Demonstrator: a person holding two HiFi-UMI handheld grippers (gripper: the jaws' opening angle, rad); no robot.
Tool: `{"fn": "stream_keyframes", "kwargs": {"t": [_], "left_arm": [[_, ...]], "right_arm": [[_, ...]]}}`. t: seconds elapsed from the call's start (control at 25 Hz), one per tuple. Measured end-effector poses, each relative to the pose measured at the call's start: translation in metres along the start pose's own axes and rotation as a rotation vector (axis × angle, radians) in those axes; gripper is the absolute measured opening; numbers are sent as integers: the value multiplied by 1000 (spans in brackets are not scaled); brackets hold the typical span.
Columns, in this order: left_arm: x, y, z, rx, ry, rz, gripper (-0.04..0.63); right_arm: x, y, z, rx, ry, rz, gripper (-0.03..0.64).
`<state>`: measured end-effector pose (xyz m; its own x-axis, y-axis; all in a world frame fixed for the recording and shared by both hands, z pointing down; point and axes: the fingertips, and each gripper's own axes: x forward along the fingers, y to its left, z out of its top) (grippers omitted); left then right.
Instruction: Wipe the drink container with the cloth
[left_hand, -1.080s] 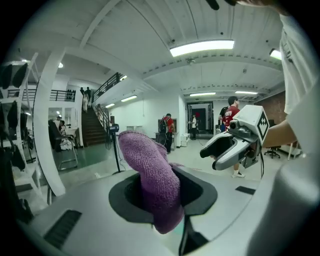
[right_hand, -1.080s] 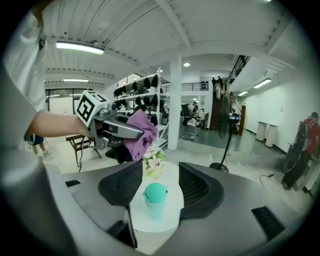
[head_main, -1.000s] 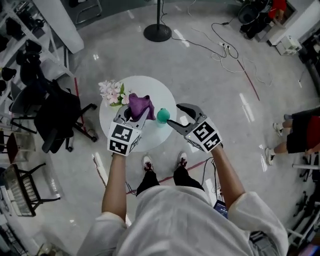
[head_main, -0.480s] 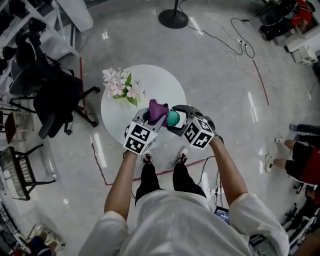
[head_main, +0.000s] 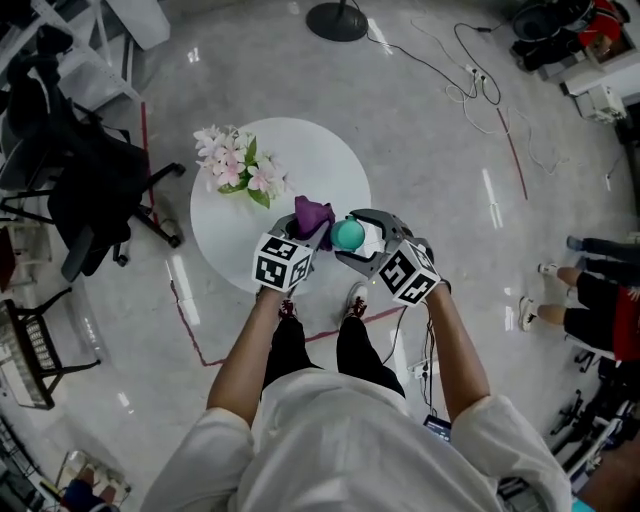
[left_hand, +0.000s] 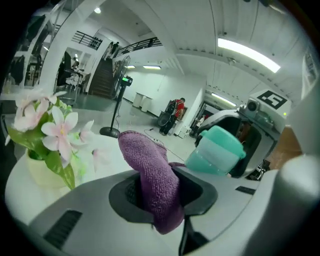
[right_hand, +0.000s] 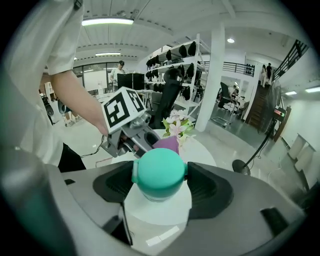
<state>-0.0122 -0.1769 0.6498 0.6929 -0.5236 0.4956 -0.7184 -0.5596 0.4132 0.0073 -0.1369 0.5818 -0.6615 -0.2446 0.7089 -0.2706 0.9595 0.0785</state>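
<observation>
L: left gripper clamps cloth, at container's 9 o'clock | R: right gripper jaws wide, just been opening, container between them, unsqueezed | container at table 4 o'clock | flowers at 10 o'clock

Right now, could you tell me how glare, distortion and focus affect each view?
Head view: ceiling lights streak glare across the floor; the round table looks washed out. Left gripper view: fisheye bends the room; the purple cloth is sharp, the flowers soft. Right gripper view: dark corners; the drink container shows a crisp teal lid but an overexposed white body.
</observation>
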Motion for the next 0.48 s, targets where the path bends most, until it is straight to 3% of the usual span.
{"fn": "stream_keyframes", "kwargs": {"t": [0.2,0.48], "left_arm": [[25,18,-34,-46,63,-32,124],[47,38,-79,-48,193,-24,124]], "right_arm": [[2,-1,-1,33,7,-22,337],[3,-2,1,89,30,-72,337]]}}
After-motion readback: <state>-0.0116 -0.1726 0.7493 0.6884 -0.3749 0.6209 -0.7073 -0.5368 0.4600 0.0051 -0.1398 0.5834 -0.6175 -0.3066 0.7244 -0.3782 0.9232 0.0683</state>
